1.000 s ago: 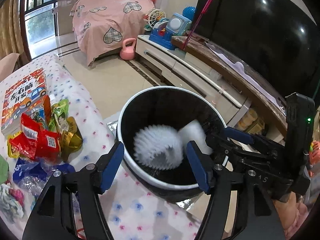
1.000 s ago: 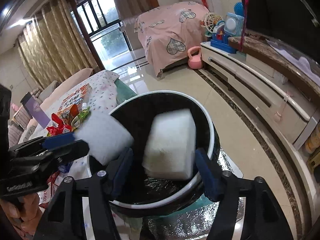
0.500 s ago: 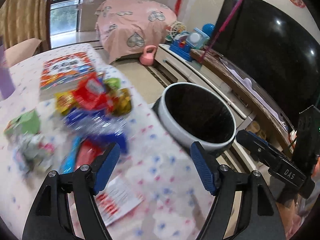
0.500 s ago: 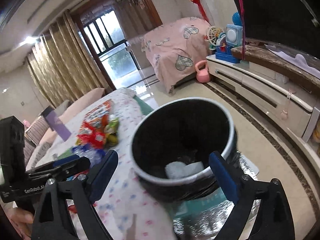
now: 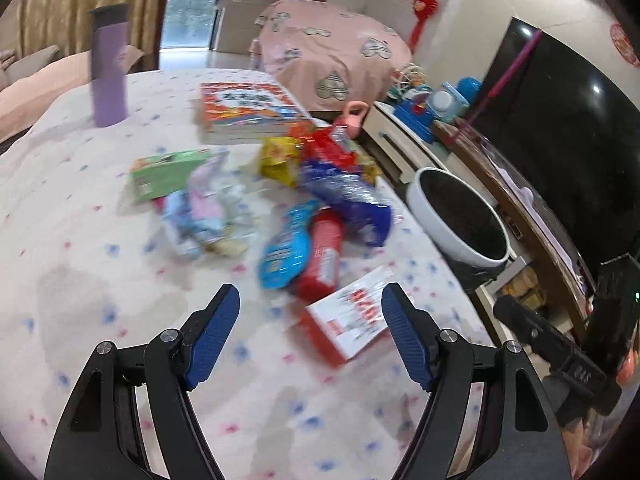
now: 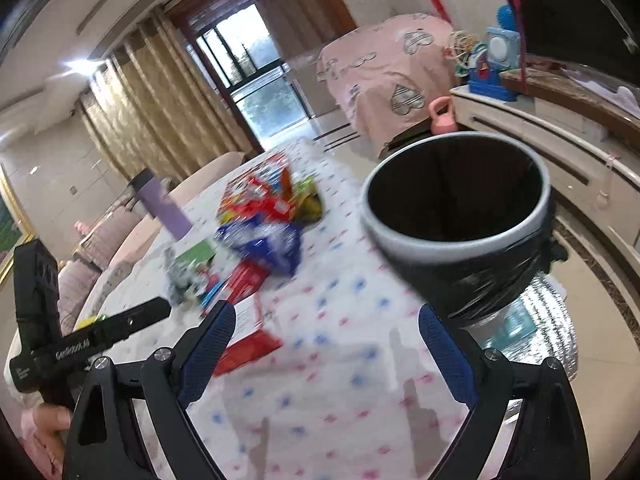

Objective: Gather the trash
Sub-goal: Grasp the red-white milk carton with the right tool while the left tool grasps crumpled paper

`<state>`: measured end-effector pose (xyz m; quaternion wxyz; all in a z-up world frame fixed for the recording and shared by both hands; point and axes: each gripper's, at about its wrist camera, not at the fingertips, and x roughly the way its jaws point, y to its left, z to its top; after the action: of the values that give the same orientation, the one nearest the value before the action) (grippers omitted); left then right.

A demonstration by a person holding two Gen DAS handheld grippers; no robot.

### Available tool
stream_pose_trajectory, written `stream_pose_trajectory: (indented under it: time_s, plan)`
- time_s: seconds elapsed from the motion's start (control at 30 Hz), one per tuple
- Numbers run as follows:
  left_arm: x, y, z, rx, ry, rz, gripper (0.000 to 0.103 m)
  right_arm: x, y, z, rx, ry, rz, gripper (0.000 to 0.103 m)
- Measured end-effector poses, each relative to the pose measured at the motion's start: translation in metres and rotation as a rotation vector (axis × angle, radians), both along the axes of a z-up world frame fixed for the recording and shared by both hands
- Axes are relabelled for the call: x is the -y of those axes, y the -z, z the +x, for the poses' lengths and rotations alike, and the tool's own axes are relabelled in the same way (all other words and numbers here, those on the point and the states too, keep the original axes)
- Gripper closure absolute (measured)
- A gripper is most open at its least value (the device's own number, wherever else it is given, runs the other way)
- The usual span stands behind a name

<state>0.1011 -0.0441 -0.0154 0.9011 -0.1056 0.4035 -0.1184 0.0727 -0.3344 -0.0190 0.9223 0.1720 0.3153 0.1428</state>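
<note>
Desk (image 5: 80, 288) cloth: white w/ small blue + pink-red dots. Bin (image 5: 440, 232): white rim, black liner inside. Tumbler (image 5: 108, 80): lilac body, dark cap. Book (image 5: 248, 110): red/orange cover, white + blue print. Wrappers: green carton (image 5: 168, 172); yellow packet (image 5: 280, 160); dark-blue crinkled bag (image 5: 348, 204); light-blue pouch (image 5: 284, 252); red pack (image 5: 322, 256); red/white flat box (image 5: 352, 324). Left hand-held gripper (image 5: 308, 336) and right hand-held gripper (image 6: 328, 356): black frames, blue pads. Furniture cover (image 5: 332, 60): pink w/ plaid hearts.
</note>
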Motion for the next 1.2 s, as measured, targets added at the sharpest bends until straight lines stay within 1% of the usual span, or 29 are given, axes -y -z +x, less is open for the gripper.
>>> stream_pose_trajectory:
  time_s: [0.23, 0.4, 0.6, 0.8, 0.9, 1.07, 1.17, 1.2]
  plan:
    - [-0.033, 0.011, -0.005, -0.020, -0.053, -0.012, 0.028, -0.049, 0.008, -0.007, -0.001, -0.118, -0.044, 0.005]
    - [-0.049, 0.017, -0.001, -0.040, -0.079, -0.019, 0.028, -0.076, 0.013, -0.007, 0.000, -0.182, -0.078, 0.003]
    - [-0.062, 0.024, 0.008, -0.059, -0.097, -0.012, 0.025, -0.100, 0.020, -0.003, -0.004, -0.241, -0.145, 0.002]
    - [-0.066, 0.027, 0.023, -0.068, -0.103, -0.006, 0.024, -0.118, 0.026, 0.006, -0.011, -0.279, -0.215, 0.001]
    - [-0.066, 0.026, 0.035, -0.061, -0.102, -0.002, 0.024, -0.123, 0.029, 0.011, -0.014, -0.293, -0.242, 0.001]
    - [-0.060, 0.030, 0.057, -0.055, -0.089, 0.029, 0.024, -0.130, 0.034, 0.026, -0.033, -0.297, -0.283, 0.001]
    - [-0.056, 0.035, 0.068, -0.058, -0.084, 0.053, 0.024, -0.132, 0.038, 0.035, -0.059, -0.304, -0.285, 0.001]
    - [-0.055, 0.037, 0.070, -0.061, -0.078, 0.051, 0.029, -0.132, 0.039, 0.036, -0.066, -0.297, -0.293, 0.001]
